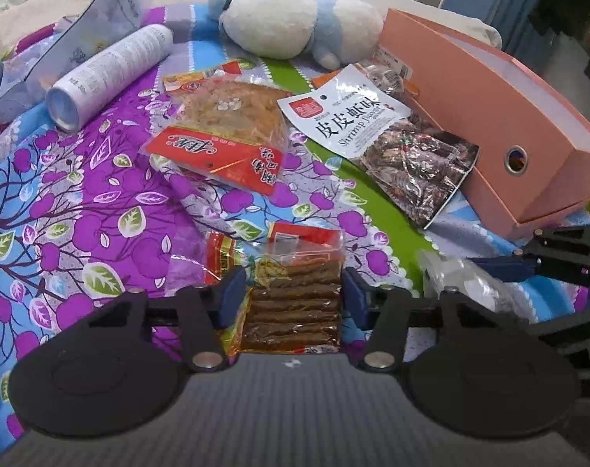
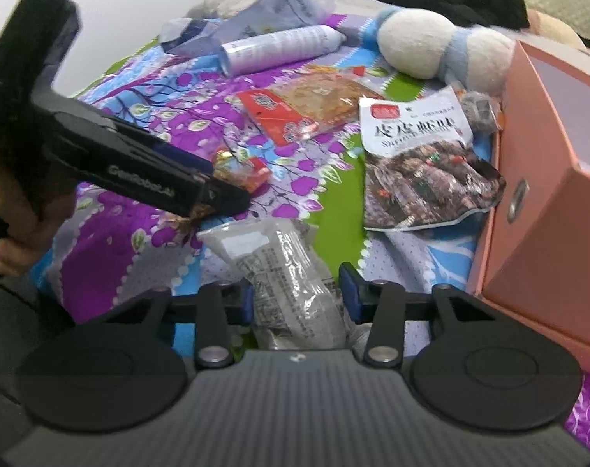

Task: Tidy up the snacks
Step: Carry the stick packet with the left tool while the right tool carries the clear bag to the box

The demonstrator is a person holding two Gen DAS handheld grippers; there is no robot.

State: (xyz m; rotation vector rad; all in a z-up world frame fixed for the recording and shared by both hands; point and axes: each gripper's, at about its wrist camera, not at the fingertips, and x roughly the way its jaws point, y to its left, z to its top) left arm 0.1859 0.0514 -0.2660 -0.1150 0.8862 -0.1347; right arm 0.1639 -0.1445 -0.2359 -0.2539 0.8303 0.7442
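**Tongs and snack stock on the bedspread, sorting not yet finished**

Left tongs (image 1: 293,292): blue pads stand on either side of a clear pack of brown spicy strips (image 1: 295,303), touching or nearly touching its edges; whether they press it cannot be told. Judged a pick-up stance, the pack lying lengthwise between the pads. Seen from the right wrist camera, this tool carries the lettering "GenRobot.AI", slightly blurred.

Right tongs (image 2: 296,292): spread apart around a crinkled clear packet with grey printed text (image 2: 291,292); the right pad stands off the packet, so no grip is judged. The print is too small to read.

Pink cardboard box (image 1: 528,124): open, a metal-ringed finger hole in its near end; the likely destination, being the only container beside the snacks.

Shrimp-flavour bag (image 1: 376,132): white header reading "皮皮虾味" and "Shrimp flavor", a small red logo, foil-wrapped pieces below. It leans against the box side.

Red-and-clear packet of pale dried strips (image 1: 224,124): red band with Chinese characters, lying upside down to the left wrist camera, not legible. Well apart from the box.

Non-snack items at the far edge of the floral bedspread (image 1: 80,202): white spray can (image 1: 108,74), blue-and-white plush toy (image 1: 291,23).
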